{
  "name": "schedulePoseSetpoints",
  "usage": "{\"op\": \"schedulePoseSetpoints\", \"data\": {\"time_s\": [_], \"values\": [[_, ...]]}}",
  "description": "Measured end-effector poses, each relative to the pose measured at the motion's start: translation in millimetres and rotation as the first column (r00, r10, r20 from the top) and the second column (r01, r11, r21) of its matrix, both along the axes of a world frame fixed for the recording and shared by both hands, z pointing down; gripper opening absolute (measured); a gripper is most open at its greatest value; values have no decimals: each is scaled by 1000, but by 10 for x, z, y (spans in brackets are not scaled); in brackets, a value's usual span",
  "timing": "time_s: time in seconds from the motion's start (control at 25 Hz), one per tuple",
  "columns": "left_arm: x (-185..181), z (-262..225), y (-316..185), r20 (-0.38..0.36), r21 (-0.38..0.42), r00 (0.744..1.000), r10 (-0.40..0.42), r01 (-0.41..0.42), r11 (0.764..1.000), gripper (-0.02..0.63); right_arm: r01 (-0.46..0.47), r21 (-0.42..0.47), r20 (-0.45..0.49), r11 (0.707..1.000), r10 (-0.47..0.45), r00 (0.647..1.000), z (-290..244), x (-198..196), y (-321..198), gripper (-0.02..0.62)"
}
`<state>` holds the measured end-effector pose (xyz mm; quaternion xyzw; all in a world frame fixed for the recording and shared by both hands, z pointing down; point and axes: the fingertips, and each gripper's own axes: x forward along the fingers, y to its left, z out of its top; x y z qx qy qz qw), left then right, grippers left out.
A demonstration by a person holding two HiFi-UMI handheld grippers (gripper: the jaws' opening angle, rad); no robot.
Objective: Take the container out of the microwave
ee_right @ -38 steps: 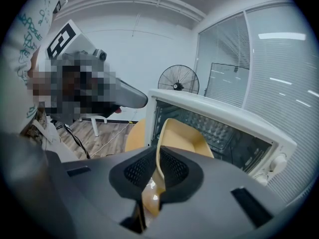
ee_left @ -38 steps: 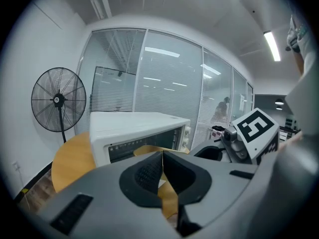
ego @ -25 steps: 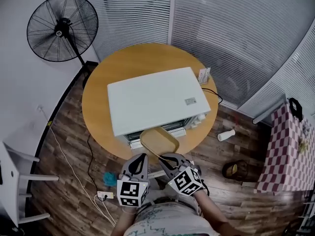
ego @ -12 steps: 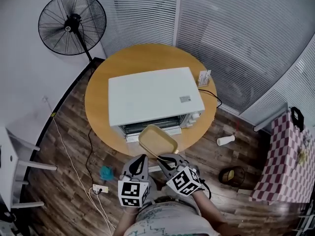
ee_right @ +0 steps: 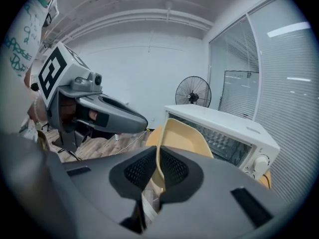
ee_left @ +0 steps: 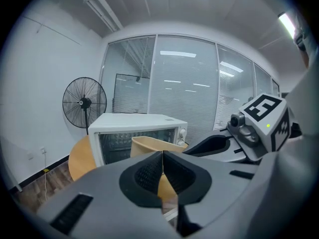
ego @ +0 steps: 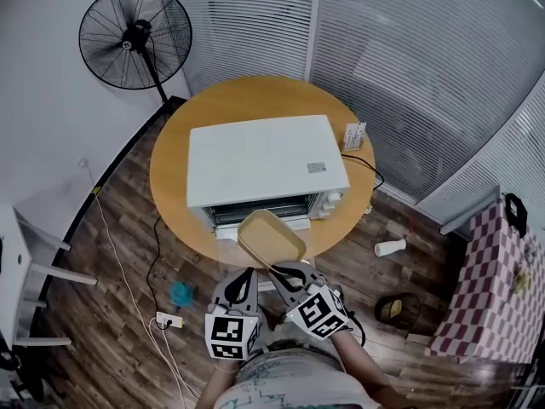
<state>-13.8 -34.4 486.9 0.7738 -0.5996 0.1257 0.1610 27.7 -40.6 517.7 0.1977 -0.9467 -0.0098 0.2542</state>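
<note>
one gripper does the work: your right gripper [ee_right: 158,171] is clamped on the near rim of the tan container [ego: 272,238], which hangs in the air just in front of the white microwave [ego: 264,160], above the near edge of the round wooden table [ego: 247,96]. your left gripper [ee_left: 163,173] has its jaws pressed together on nothing. the container looks light, thin-walled and probably a little flexible, so a single rim pinch may let it sag; keep it level. wood floor [ego: 119,313], a standing fan [ego: 134,37] and slatted blinds surround you.

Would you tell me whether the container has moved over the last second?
Yes. Held in the right tool, the container has lifted and drawn slightly back from the open front of the microwave, toward the person.
</note>
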Motion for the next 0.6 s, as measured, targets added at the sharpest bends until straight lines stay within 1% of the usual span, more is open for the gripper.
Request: {"op": "schedulePoseSetpoints", "data": {"time_s": [0.36, 0.6], "values": [[185, -46, 136, -2, 20, 1000, -19, 19, 1000, 14, 8, 21, 45, 1000, -9, 999, -199, 112, 73, 15], [285, -70, 197, -3, 25, 1000, -12, 12, 1000, 14, 5, 27, 58, 1000, -6, 998, -250, 171, 116, 15]]}}
